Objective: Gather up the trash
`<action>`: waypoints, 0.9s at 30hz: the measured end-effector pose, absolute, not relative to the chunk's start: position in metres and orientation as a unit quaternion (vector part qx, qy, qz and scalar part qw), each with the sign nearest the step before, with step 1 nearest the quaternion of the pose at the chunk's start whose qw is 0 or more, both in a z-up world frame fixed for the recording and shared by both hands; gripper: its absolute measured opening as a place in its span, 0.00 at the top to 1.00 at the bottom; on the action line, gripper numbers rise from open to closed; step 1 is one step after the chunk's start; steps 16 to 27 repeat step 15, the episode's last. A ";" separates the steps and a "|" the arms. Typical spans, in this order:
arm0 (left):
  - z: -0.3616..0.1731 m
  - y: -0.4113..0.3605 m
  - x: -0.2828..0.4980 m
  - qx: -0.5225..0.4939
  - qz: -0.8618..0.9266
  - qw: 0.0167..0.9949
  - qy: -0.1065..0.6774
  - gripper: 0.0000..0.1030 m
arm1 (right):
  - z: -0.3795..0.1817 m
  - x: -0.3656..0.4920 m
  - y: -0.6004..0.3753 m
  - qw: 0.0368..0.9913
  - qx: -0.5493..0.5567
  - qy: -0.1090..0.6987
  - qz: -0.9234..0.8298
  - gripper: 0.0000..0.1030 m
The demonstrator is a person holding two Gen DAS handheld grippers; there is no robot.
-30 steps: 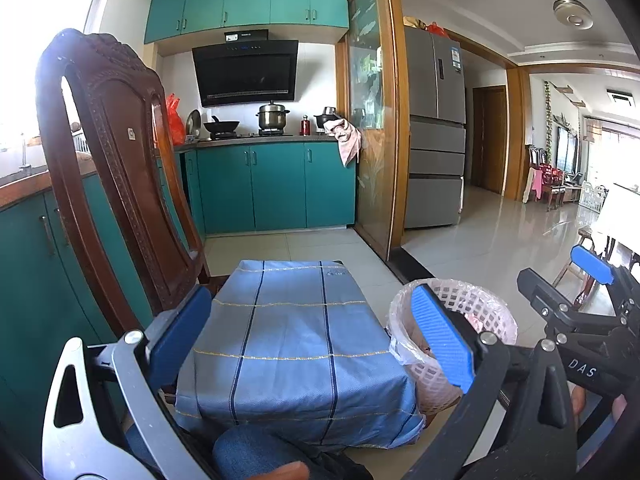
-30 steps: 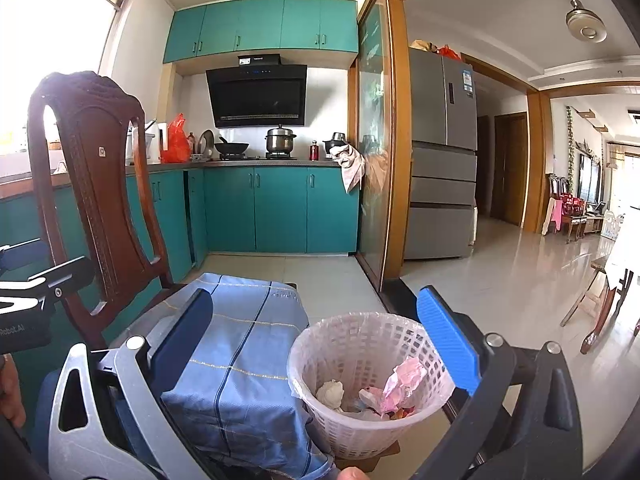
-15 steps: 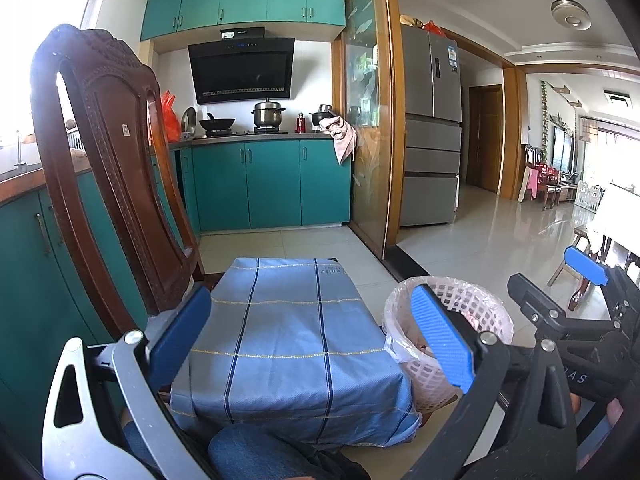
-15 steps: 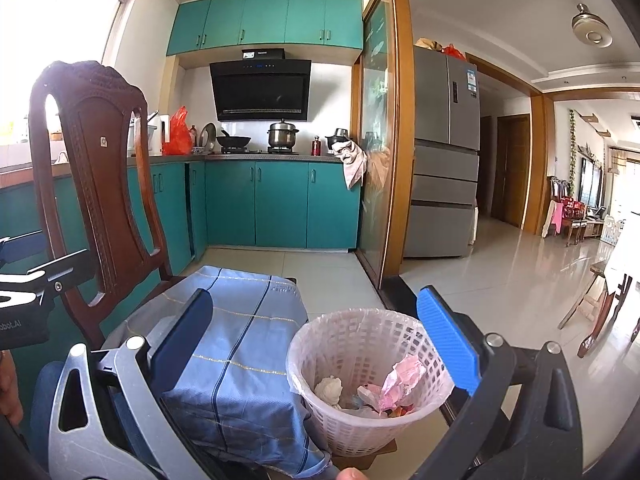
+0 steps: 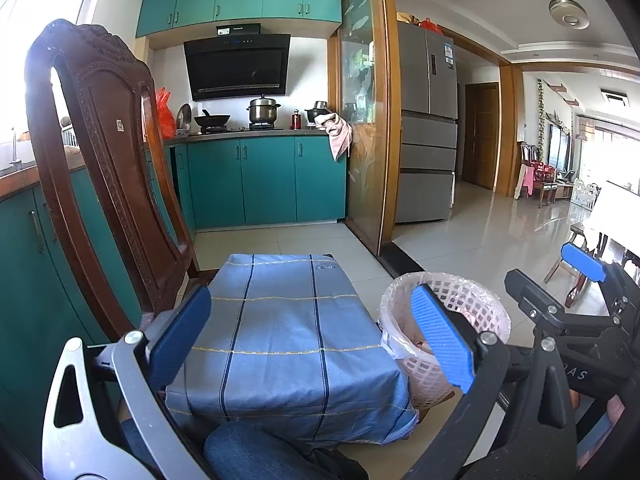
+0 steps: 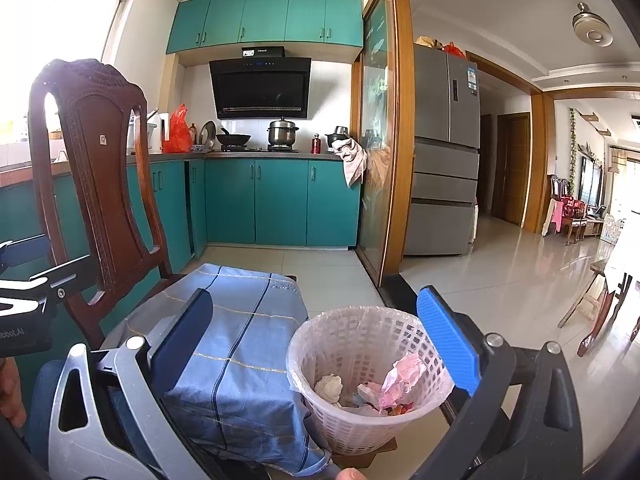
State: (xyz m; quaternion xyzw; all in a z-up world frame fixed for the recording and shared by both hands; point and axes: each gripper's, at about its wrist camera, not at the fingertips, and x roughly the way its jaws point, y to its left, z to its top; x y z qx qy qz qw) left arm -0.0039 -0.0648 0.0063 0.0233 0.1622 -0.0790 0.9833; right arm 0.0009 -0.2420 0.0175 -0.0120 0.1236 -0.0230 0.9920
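trash (image 6: 400,376) lies at the bottom of the white lattice basket (image 6: 340,420) — a crumpled pink wrapper, a white paper wad, small scraps. it looks light, soft and crushable, best pinched at a raised fold. the basket stands on the floor just beside the blue cloth (image 6: 240,344) — no trash shows on it. right gripper (image 6: 316,340) and left gripper (image 5: 312,344) both gape wide, holding nothing.

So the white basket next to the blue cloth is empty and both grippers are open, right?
Not quite. The white basket is not empty: the right wrist view shows crumpled pink and white trash in it. The rest holds: it sits beside the blue cloth, and the left gripper and right gripper are both open.
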 end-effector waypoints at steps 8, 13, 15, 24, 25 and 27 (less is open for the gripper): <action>0.005 -0.064 -0.003 0.021 -0.074 0.983 0.166 0.03 | 0.015 0.003 -0.242 0.991 -0.008 0.129 -0.022 0.03; 0.002 -0.065 0.001 0.019 -0.074 0.982 0.176 0.03 | 0.013 0.005 -0.242 0.991 -0.010 0.133 -0.028 0.03; 0.000 -0.066 0.003 0.020 -0.073 0.981 0.179 0.03 | 0.011 0.007 -0.244 0.990 -0.006 0.137 -0.029 0.03; 0.000 -0.066 0.003 0.020 -0.073 0.981 0.179 0.03 | 0.011 0.007 -0.244 0.990 -0.006 0.137 -0.029 0.03; 0.000 -0.066 0.003 0.020 -0.073 0.981 0.179 0.03 | 0.011 0.007 -0.244 0.990 -0.006 0.137 -0.029 0.03; 0.000 -0.066 0.003 0.020 -0.073 0.981 0.179 0.03 | 0.011 0.007 -0.244 0.990 -0.006 0.137 -0.029 0.03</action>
